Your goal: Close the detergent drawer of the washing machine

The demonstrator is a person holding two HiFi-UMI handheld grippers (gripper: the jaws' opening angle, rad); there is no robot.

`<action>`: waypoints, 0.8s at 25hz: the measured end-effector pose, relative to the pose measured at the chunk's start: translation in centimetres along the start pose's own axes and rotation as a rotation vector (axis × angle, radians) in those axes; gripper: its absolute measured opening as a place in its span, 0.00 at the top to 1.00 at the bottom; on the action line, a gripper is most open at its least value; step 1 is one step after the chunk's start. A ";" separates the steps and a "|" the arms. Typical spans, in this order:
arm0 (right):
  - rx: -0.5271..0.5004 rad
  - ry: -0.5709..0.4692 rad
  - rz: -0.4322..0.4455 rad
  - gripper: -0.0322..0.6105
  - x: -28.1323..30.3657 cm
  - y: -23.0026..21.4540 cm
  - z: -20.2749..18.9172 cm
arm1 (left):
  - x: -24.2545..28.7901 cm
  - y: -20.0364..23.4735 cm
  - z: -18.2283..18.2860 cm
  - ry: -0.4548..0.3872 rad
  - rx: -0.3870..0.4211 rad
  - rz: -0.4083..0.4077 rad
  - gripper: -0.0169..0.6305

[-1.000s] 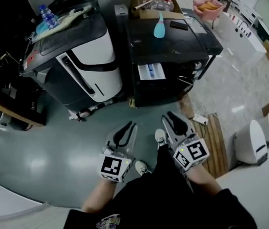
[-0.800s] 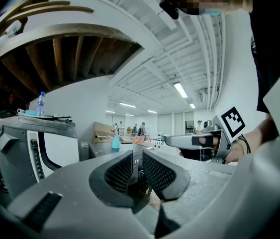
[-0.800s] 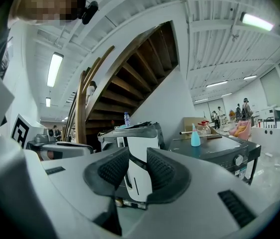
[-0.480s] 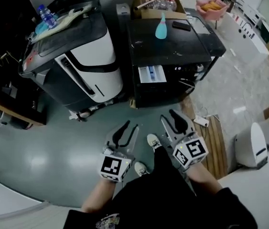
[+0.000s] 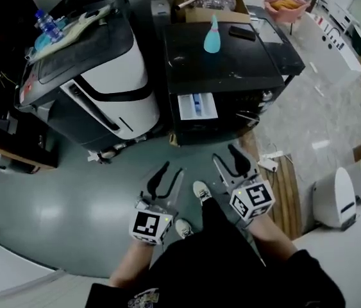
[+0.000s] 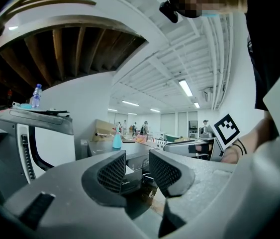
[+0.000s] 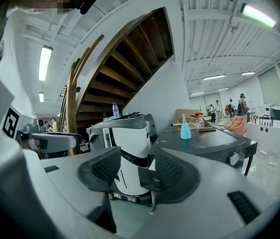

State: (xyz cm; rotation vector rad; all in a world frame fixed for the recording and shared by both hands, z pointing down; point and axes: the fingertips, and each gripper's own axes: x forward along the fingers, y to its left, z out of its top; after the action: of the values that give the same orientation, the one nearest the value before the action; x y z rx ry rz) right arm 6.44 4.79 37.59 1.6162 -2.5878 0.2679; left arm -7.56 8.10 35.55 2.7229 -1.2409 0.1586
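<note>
Black washing machine [image 5: 225, 63], white detergent drawer [image 5: 207, 110] — turquoise bottle [image 5: 212, 40], grey-green floor [image 5: 71, 204].

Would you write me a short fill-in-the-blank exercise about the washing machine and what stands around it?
1. The white detergent drawer of the black washing machine is pulled ____.
2. The light-blue bottle stands on ____ of the machine.
3. In the head view, the white-and-black appliance stands to the machine's ____.
Missing words: out; top; left.
</note>
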 end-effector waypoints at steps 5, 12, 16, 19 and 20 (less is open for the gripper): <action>0.004 0.034 -0.009 0.60 2.4 -3.5 -1.4 | 3.6 1.1 -0.7 0.003 0.002 0.007 0.77; 0.007 0.082 -0.012 0.60 5.3 -7.6 -4.2 | 8.1 1.9 -2.4 0.038 0.001 0.015 0.76; 0.017 0.124 -0.018 0.60 7.2 -9.7 -5.9 | 10.8 2.5 -3.5 0.063 0.000 0.012 0.76; 0.025 0.153 -0.016 0.60 8.5 -11.0 -7.6 | 12.5 2.9 -4.3 0.078 -0.004 0.012 0.76; 0.028 0.164 -0.015 0.61 8.9 -11.4 -8.2 | 13.0 3.1 -4.5 0.084 -0.004 0.012 0.76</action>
State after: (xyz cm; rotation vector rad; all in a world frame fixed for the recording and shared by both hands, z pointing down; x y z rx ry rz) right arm 12.54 -6.44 48.22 1.5512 -2.4595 0.4194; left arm -1.55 -2.77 42.26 2.6763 -1.2334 0.2684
